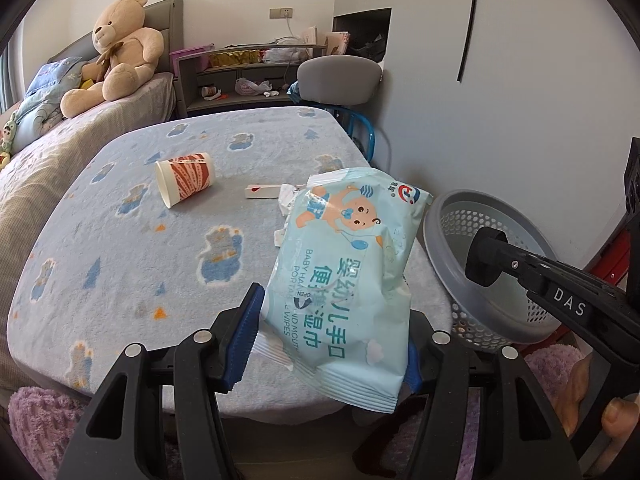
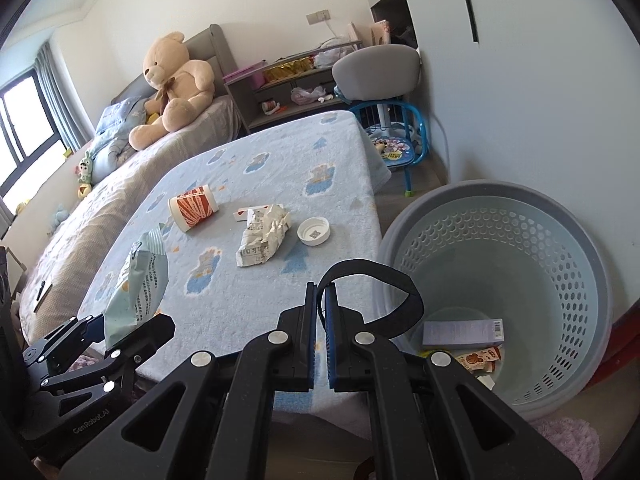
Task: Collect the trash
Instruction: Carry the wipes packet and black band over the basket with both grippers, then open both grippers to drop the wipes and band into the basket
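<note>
My left gripper (image 1: 332, 332) is shut on a pale blue baby-wipes pack (image 1: 344, 276) and holds it upright above the near edge of the blanket-covered table (image 1: 120, 240); it also shows in the right wrist view (image 2: 136, 284). My right gripper (image 2: 322, 308) is shut and empty over the table's near right corner, beside the grey perforated trash basket (image 2: 520, 240), which holds a small box and wrappers. On the table lie a tipped paper cup (image 2: 194, 208), a crumpled paper wrapper (image 2: 262, 236), a white lid (image 2: 314, 231) and a small white card (image 1: 262, 192).
The basket (image 1: 460, 216) stands on the floor right of the table by the wall. A bed with a teddy bear (image 2: 176, 84) is to the left. A shelf, grey chair (image 2: 376, 68) and blue child's chair (image 2: 400, 148) stand beyond the table.
</note>
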The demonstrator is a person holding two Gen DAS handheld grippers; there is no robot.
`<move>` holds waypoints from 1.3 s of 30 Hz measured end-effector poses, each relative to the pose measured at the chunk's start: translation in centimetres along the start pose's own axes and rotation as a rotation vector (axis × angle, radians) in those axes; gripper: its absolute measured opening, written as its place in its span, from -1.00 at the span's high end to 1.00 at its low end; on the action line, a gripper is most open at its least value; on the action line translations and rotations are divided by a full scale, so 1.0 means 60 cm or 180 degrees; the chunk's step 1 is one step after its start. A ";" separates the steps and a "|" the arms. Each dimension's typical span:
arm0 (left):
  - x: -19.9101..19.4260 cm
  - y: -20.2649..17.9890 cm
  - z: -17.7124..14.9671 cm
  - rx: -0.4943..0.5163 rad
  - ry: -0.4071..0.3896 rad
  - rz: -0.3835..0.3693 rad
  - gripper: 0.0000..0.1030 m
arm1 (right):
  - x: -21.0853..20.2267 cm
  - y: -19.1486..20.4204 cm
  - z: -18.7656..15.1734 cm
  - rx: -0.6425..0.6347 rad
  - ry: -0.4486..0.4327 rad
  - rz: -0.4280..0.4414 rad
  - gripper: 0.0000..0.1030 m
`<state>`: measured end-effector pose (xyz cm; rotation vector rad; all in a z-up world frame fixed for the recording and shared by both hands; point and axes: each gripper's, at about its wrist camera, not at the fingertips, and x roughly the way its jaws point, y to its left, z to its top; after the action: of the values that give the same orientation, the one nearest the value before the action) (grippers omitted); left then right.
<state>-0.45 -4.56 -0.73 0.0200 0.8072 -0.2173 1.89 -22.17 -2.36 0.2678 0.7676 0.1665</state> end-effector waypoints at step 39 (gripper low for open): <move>0.176 -0.269 0.085 0.0723 0.0574 -0.0863 -0.13 | -0.006 -0.268 0.025 0.0694 0.0106 -0.0618 0.76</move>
<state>7.04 -22.81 -3.73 0.1462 0.9610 -0.5692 3.51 -37.85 -5.93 0.3955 0.8411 -0.0974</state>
